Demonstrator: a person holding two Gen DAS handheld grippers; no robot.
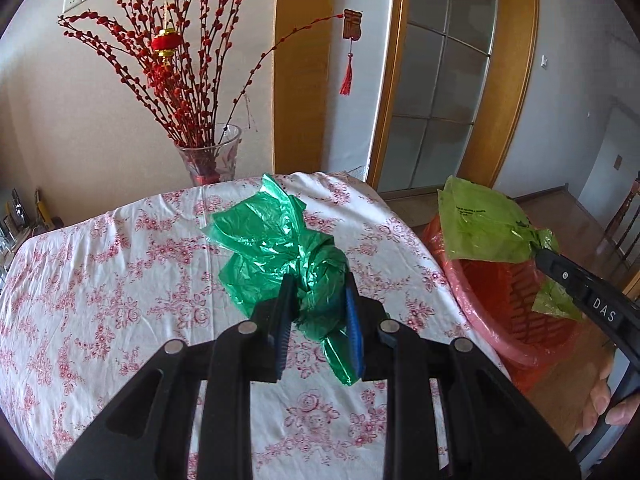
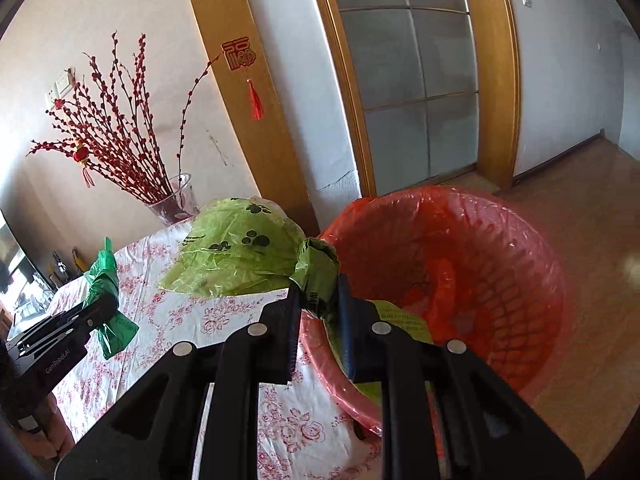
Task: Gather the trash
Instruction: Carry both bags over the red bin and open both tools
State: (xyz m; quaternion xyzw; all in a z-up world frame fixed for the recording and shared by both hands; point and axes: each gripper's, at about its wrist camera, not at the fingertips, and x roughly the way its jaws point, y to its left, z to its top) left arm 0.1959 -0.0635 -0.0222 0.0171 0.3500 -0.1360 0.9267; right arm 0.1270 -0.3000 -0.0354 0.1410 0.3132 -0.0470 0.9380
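A crumpled dark green plastic bag (image 1: 280, 248) hangs above the flowered tablecloth (image 1: 100, 280), with my left gripper (image 1: 318, 300) shut on its bunched lower part. A light green bag with black paw prints (image 2: 240, 248) is held over the table's edge, my right gripper (image 2: 320, 296) shut on its twisted neck. Just right of it stands a red mesh bin (image 2: 460, 272) lined with red plastic. In the left wrist view the light green bag (image 1: 480, 224) sits above the bin (image 1: 500, 300), and the right gripper (image 1: 540, 254) reaches in from the right. The left gripper (image 2: 106, 306) shows at the right wrist view's left, with the dark green bag (image 2: 104, 276).
A glass vase of red branches (image 1: 210, 156) stands at the table's far edge by the wall. A wood-framed glass door (image 2: 412, 92) is behind the bin, with wooden floor (image 2: 580, 208) to the right. A chair (image 1: 624, 216) shows at the far right.
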